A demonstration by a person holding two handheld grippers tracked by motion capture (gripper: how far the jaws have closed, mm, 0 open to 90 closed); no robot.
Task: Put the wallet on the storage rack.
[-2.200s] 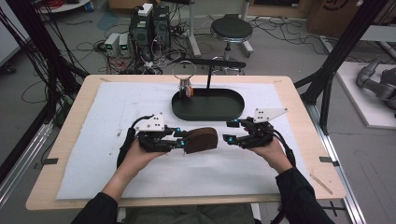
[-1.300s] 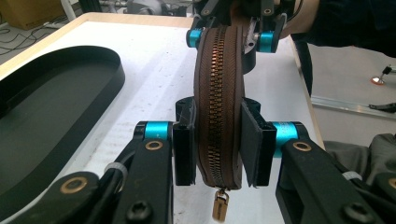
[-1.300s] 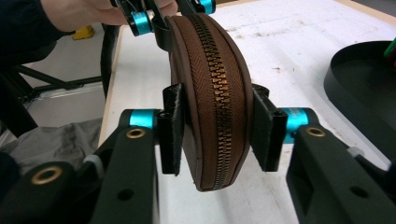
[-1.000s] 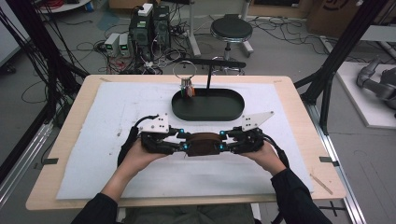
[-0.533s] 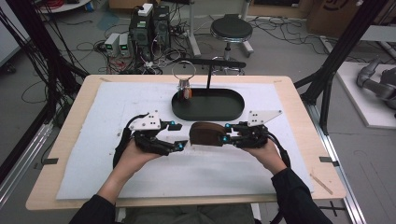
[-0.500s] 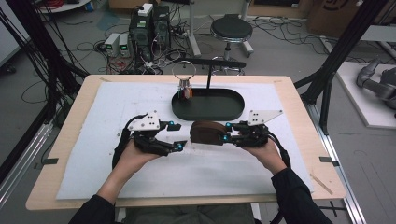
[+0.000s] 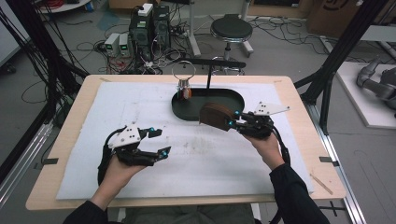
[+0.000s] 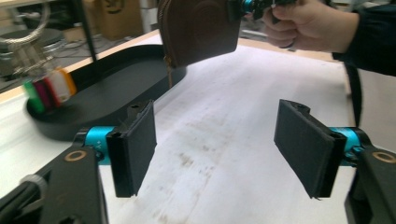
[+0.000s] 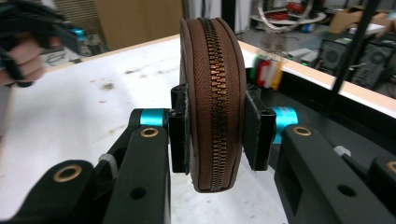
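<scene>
A round brown leather pouch (image 7: 215,114) with a brass zipper (image 9: 215,84) hangs over the near rim of the black oval tray (image 7: 187,113). My right gripper (image 7: 232,122) is shut on it, its pads (image 9: 180,135) pressing both flat sides. My left gripper (image 7: 161,141) is over the white mat at the front left, well apart from the pouch. Its jaws have just been opening and stand wide with nothing between them (image 8: 219,140). From the left gripper view the pouch (image 8: 201,28) is high up, held out by the right hand (image 8: 308,23).
A key ring with coloured tags (image 7: 185,88) stands at the tray's far left end, beside a black post with a crossbar (image 7: 208,74). The white mat (image 7: 210,154) covers the wooden table. Cables, computers and a stool lie beyond the far edge.
Both grippers were on the pouch a second ago. The left one has let go, opened and drawn back to the front left. The right one has carried the pouch toward the tray.
</scene>
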